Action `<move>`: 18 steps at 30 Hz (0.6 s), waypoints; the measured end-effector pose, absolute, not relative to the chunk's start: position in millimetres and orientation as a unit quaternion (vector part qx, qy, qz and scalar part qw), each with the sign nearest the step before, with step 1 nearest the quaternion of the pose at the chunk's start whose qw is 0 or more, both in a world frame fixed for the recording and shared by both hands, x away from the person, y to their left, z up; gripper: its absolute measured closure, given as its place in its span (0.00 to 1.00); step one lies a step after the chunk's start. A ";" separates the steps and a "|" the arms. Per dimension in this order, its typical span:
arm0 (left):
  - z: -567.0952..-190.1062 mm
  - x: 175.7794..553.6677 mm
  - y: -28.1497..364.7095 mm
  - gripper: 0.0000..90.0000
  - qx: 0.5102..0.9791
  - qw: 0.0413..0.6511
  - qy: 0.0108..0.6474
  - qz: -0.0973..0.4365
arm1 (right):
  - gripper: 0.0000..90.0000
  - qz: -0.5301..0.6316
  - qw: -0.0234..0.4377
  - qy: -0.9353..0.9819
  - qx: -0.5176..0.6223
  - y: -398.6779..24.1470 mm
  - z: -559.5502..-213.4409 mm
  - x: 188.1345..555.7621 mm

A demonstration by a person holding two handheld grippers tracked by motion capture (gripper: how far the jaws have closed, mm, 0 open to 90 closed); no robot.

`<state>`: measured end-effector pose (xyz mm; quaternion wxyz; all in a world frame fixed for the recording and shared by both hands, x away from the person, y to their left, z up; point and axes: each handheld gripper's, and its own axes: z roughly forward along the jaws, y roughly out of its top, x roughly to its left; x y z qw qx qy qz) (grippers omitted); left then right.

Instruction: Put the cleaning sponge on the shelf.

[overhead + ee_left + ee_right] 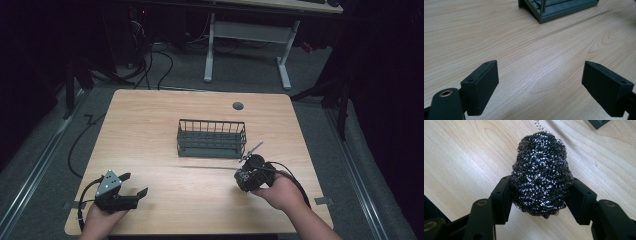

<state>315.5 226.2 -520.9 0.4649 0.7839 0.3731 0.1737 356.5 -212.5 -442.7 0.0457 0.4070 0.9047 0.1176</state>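
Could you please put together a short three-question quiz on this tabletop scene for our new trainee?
1. True or false: the left gripper is clamped on something.
2. What does the right gripper hold? A) a yellow sponge B) a dark, shiny steel-wool scouring ball C) a folded cloth
3. Fill in: the dark grey rectangular wire basket stands on the light wooden table, on the ____ side of both grippers from the person.

Key
1. False: its jaws stand wide apart over bare wood.
2. B: the ball is squeezed between both jaws, seen in the right gripper view.
3. Far: the high view shows the basket near the table's middle, beyond both hands.
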 end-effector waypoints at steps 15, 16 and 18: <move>-518.8 313.9 227.5 0.16 0.779 0.472 0.374 0.173 | 0.48 0.121 0.036 0.901 0.415 -209.3 -437.4 367.7; -518.6 314.2 227.1 0.15 0.780 0.473 0.372 0.173 | 0.48 0.121 0.038 0.898 0.421 -209.5 -434.4 369.0; -518.1 314.1 227.1 0.15 0.781 0.472 0.370 0.172 | 0.48 0.121 0.036 0.898 0.421 -209.7 -433.4 369.6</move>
